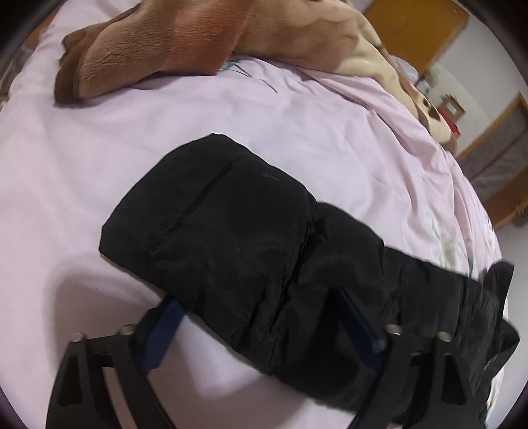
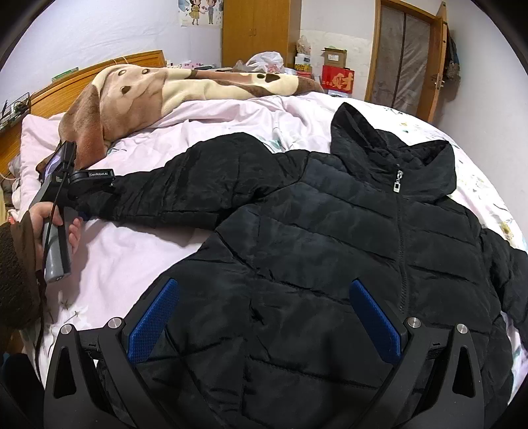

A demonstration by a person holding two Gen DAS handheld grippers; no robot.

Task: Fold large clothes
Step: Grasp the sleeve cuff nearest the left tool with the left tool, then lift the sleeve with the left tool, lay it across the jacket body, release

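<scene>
Here, lines by label:

Jacket: a black quilted hooded jacket [image 2: 330,237] is laid front-up on the bed [image 2: 132,250], filling the centre and right of the right wrist view; the zip is seen closed up to the hood [image 2: 389,142] at upper right.

Sleeve: one sleeve [image 1: 231,231] is stretched out flat toward the left of the right wrist view; in the left wrist view its cuff end is seen at frame centre.

Left gripper [image 1: 260,323]: its jaws are set apart, one blue pad at each side of the sleeve; whether the pads press the fabric cannot be told from the blurred lower frame.

Left hand [image 2: 56,224]: seen at the left edge of the right wrist view, wrapped round the grey handle.

Right gripper [image 2: 264,316]: held above the jacket's lower front, jaws spread wide, nothing gripped.

Blanket [image 2: 158,89]: a brown and cream fleece blanket is heaped at the upper left of the bed.

Background: a wooden wardrobe [image 2: 255,29] and a red box [image 2: 336,79] are seen along the top.
</scene>
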